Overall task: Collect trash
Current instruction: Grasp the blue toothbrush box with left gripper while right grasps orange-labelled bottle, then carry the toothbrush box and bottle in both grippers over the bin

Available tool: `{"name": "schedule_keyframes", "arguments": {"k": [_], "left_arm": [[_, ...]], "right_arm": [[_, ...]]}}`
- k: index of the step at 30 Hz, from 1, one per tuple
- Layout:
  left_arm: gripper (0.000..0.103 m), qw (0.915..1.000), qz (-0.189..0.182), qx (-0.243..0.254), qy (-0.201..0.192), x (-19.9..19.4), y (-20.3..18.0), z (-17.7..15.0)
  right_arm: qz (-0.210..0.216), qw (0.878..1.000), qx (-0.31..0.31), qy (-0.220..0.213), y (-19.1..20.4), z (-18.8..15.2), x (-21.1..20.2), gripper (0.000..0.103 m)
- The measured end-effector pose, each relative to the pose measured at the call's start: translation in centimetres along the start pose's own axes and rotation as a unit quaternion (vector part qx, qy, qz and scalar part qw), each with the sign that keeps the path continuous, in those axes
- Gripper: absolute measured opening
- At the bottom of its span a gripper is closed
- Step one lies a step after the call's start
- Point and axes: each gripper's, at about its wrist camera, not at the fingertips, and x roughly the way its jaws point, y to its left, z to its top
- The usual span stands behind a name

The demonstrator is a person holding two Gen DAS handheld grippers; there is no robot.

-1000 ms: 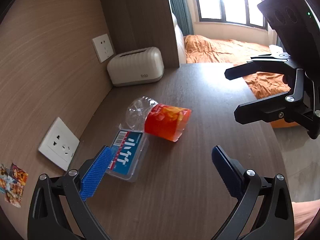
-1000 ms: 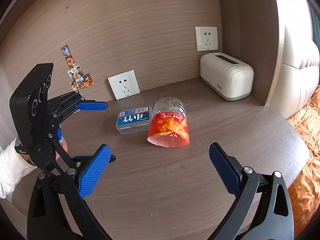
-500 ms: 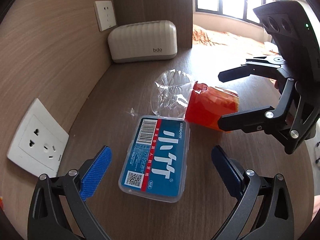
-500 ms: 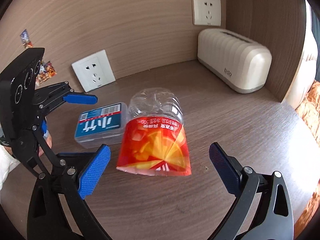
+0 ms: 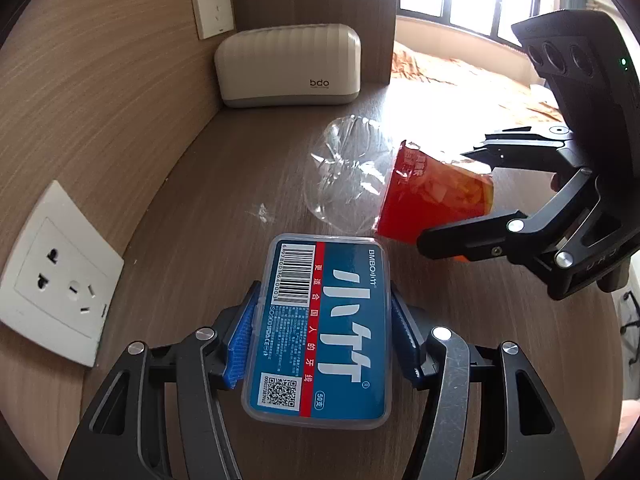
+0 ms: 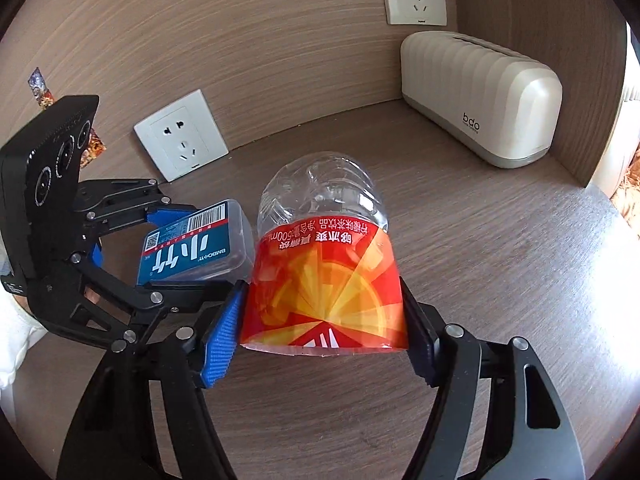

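- Toothpick box (image 5: 320,328): flat clear plastic case with a blue label, lying on the wooden desk (image 5: 460,360), long axis running straight out along the fingers of the left gripper (image 5: 322,340).
- Left gripper: closed down to the box's width, blue pads touching both long sides near the mid-length. Looks like a grip, box not visibly lifted.
- Cut bottle half (image 6: 324,264): clear base plus red-orange label sleeve, lying on its side on the desk just right of the box, cut end toward the right gripper (image 6: 324,332), domed base pointing at the back wall.
- Right gripper: narrowed onto the label sleeve, pads against both flanks near the cut rim. Thin plastic, I'd expect it to squash if squeezed harder.
- Key relation: both pieces sit centred between their own fingers, axes in line with the fingers. Box corner and bottle sleeve are touching or nearly so, can't tell which. Lifting one alone may nudge the other.
- Room: wall socket (image 5: 52,284) close on the left of the left gripper, back wall ahead, white tissue box (image 6: 480,96) in the far right corner, well apart. Free room is up and back toward the person; desk edge is on the right, bed beyond.
- No bin in view; drop-off spot unknown.
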Motion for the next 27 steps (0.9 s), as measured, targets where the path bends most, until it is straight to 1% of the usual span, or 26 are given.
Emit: {"name": "schedule_keyframes", "arguments": {"k": [1,6,10,13,21,24,27], "left_arm": [[0.058,1.0,0.0,-0.006,0.0,-0.5,-0.2,-0.3],[0.058,0.9999,-0.006,-0.012,-0.004,-2.8,-1.7,-0.8],[0.058,0.9998,-0.012,0.011,-0.01,-4.2,-4.4,-0.3],[0.058,0.9993,-0.021,0.026,-0.018,-4.8,-6.8,0.5],[0.058,0.9953,-0.055,0.074,-0.029,-4.4,-15.6,3.6],[0.058,0.9927,-0.071,0.092,-0.032,-4.2,-19.8,4.6],[0.058,0.9884,-0.097,0.113,-0.032,-3.9,-24.7,5.2]], "right_arm": [[0.0,1.0,0.0,0.0,0.0,0.0,0.0,0.071],[0.006,0.999,0.015,-0.029,-0.6,-0.9,-3.7,0.071],[0.004,0.999,0.018,-0.038,-1.2,-2.2,-6.4,0.071],[0.0,0.999,0.023,-0.041,-2.2,-3.9,-8.8,0.071],[-0.021,0.998,0.041,-0.048,-4.8,-9.6,-15.3,0.071],[-0.032,0.997,0.05,-0.053,-5.8,-12.4,-18.2,0.071],[-0.048,0.995,0.066,-0.052,-7.6,-15.2,-21.4,0.071]]}}
